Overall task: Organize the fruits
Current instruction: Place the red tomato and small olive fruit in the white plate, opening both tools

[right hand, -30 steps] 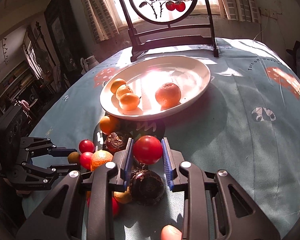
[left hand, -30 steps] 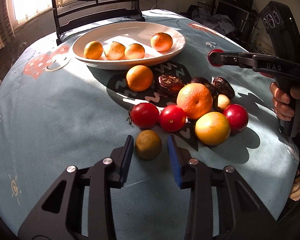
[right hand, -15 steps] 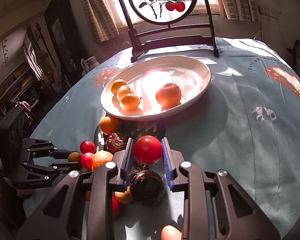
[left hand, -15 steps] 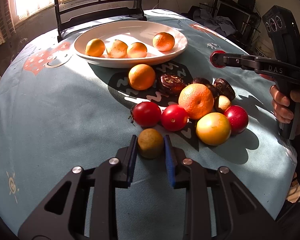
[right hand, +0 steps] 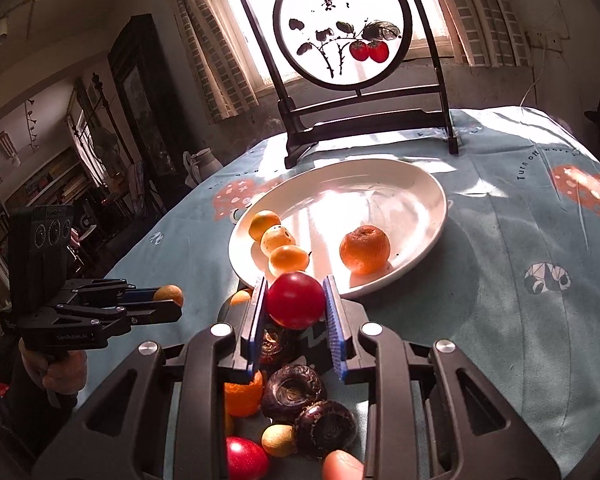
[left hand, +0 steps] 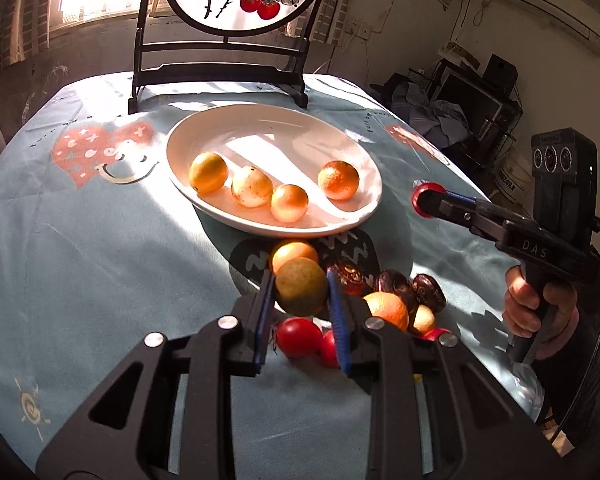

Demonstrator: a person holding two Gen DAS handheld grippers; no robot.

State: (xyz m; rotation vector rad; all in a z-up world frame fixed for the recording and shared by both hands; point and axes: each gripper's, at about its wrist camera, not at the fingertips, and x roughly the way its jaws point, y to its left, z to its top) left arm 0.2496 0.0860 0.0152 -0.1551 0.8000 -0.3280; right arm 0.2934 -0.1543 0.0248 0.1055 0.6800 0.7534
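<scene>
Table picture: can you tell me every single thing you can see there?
plate: one, white, middle of table
yellow fruits: three, in a row on the plate
mandarin: one, orange, on the plate, alone
dark fruits: three, brown, in the loose pile before the plate
other pile fruits: orange, red and yellow, partly hidden, count unclear
painted screen: one, black frame, far table edge
tablecloth: one, blue, covering table
left tool: black, shut on a yellow-brown fruit
right tool: black, shut on a red fruit
</scene>
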